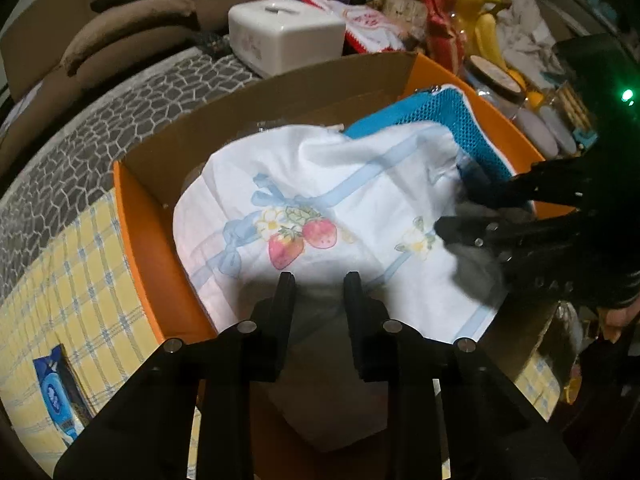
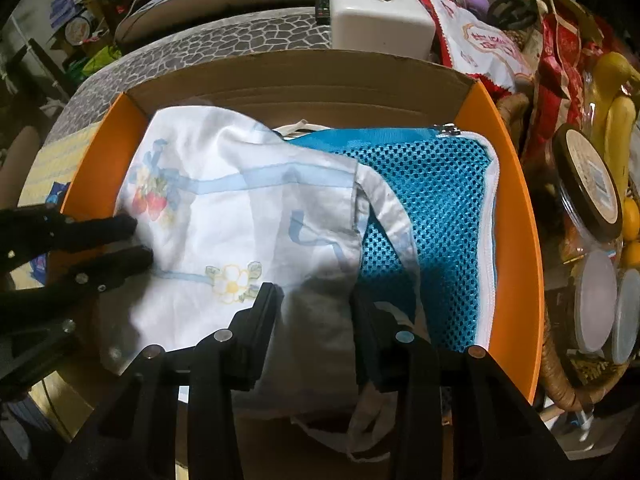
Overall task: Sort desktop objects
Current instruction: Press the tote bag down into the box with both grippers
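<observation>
So there's an orange box (image 2: 516, 216) with cardboard flaps sitting on the counter (image 1: 60, 280), and inside it a white cloth (image 1: 320, 184) with strawberries and blue ribbons printed on it lies draped over a blue mesh bag (image 2: 436, 216). The left gripper (image 1: 319, 280) is over the near edge of the cloth, jaws partly apart, and some fabric sits between them, but I can't tell if it's really pinched. Same for the right gripper (image 2: 314, 292), jaws apart around a gray fold. A white tissue box (image 1: 286, 38) and bananas (image 1: 482, 28) sit behind the box.
</observation>
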